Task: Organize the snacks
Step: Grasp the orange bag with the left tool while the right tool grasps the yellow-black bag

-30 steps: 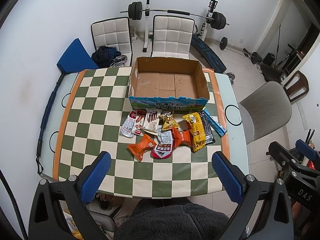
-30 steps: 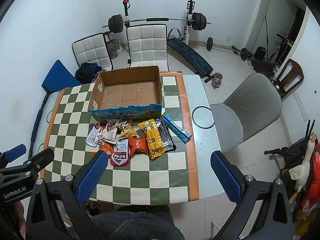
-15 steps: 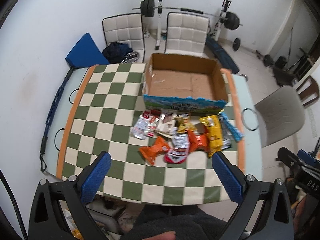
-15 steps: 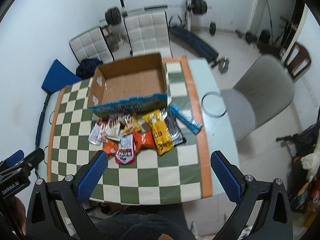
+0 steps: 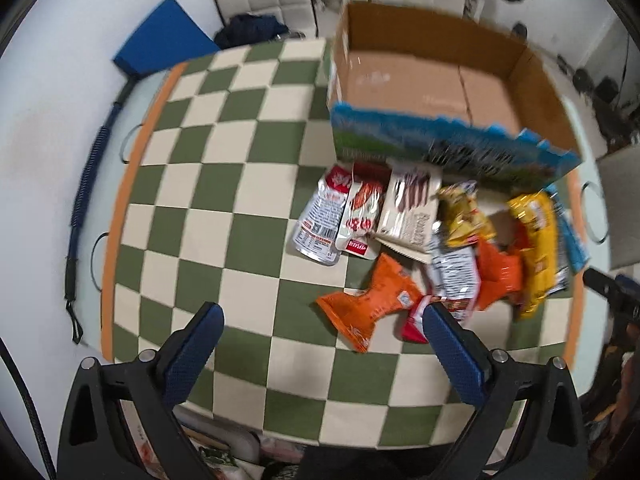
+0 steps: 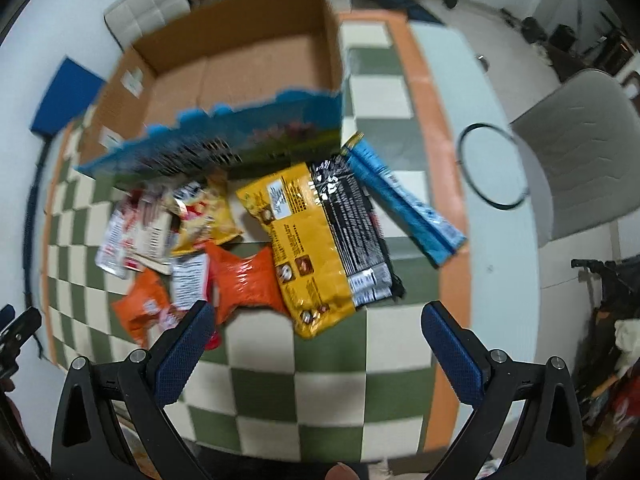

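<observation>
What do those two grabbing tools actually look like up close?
Both look alike. The left tool and the right tool each have two flat fingers with dimpled blue pads, set on black plastic frames with triangular cut-outs and silver screw heads. A black cable runs past the left tool's edge.

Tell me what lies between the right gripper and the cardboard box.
In the right wrist view, the snack pile: a yellow bag and orange packet lie between the right gripper and the cardboard box.
</observation>
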Tool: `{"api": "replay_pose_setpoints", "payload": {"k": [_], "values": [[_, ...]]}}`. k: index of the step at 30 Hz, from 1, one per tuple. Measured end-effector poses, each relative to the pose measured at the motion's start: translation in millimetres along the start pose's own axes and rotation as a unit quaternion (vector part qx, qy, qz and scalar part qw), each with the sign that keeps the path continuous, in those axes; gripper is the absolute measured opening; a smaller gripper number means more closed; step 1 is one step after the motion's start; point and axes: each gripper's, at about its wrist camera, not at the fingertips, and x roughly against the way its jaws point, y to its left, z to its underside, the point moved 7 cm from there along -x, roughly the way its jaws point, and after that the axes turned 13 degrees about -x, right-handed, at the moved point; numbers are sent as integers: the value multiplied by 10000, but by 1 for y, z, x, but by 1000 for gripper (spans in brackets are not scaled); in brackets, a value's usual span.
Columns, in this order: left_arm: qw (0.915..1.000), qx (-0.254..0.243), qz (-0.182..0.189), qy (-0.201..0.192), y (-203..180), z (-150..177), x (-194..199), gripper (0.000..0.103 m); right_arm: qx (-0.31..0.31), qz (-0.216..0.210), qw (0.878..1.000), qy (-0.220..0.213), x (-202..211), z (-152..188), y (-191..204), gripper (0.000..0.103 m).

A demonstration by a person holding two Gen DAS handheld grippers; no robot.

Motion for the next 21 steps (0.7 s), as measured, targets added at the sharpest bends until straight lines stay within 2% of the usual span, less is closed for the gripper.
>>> {"api": "replay_pose_setpoints", "payload": {"k": [5,8,12,15,17,18,20,21], "values": [[9981,-554,-12,275,-13,-6,-56,102,465,299,9983,202,-54,-14,8,103],[9936,-1012,63,507,-24,-6,-86,102,653,436,9961,391,-76,-18,11,103],[9810,-1716,139,895,-41,-1,-123,102,692,478,9949,548,-92,-23,10,103],[9743,-1931,366,1095,-51,3,-142,101,700,461,9942,667,-102,-26,9,103],[9741,-1834,537,1205,-55,3,-149,86,731,394,9939,726,-109,-29,9,103],[9746,-1731,648,1261,-57,4,-152,68,763,355,9938,732,-112,-30,10,103],[9766,-1542,703,1323,-56,6,-157,63,901,277,9927,747,-119,-34,12,103],[9780,-1380,823,1328,-56,7,-157,49,970,230,9921,767,-122,-35,13,103]]}}
